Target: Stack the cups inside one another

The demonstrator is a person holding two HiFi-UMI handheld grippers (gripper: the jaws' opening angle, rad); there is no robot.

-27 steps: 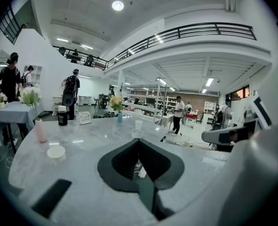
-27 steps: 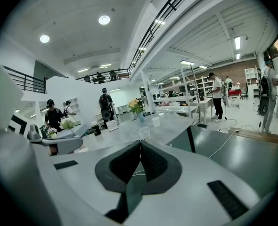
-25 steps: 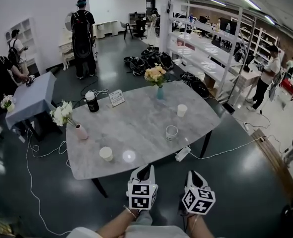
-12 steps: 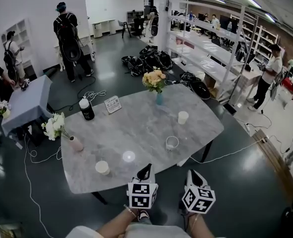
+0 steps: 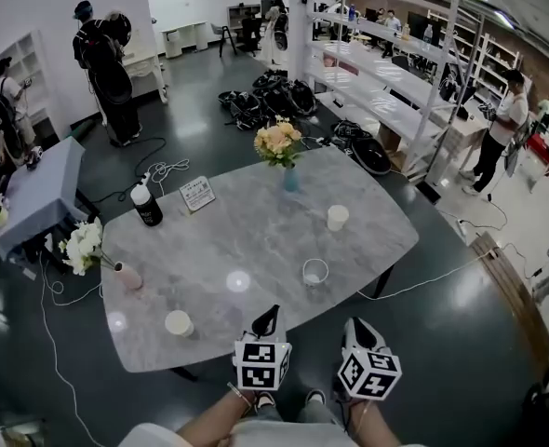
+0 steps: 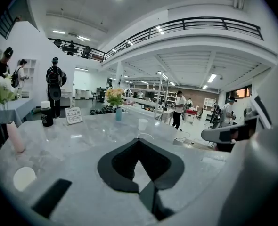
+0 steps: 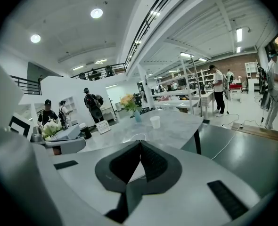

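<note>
While left gripper (image 6: 139, 140) and right gripper (image 7: 140, 143) fingers are closed empty, a blue vase of flowers (image 5: 290, 177) stands near the far white paper cup (image 5: 337, 217).

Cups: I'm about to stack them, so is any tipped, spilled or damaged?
Nothing stands out. The near cup, middle cup and far cup stand upright, apart, on the table; no spill shows.
</note>
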